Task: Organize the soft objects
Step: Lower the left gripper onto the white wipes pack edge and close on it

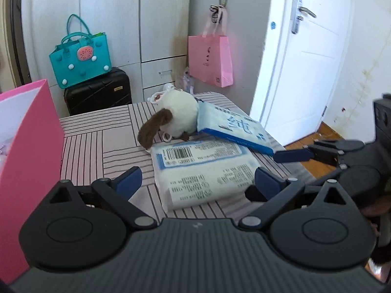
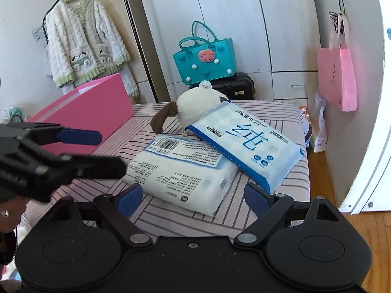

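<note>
Both wide open and empty, left gripper point(image 1: 198, 183) and right gripper point(image 2: 193, 195), pointed at the near end of the white tissue pack point(image 1: 202, 168), long axis running toward the table's far edge point(image 1: 171, 100).

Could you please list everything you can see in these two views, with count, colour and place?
White plastic tissue pack with barcode: one, white and blue, flat on the striped table.
Blue-and-white wet wipes pack: one, leaning on the tissue pack and the toy.
Round plush toy: one, white with brown tail, behind the packs.
Striped tablecloth: one, pink with dark lines.
Pink box: one, on the table's left.
Teal tote bag: one, on a black suitcase.
Pink paper bag: one, hanging on the wall.
Fluffy jacket: one, white and green, hanging.
White door: one, right.
Left gripper: open.
Right gripper: open.
</note>
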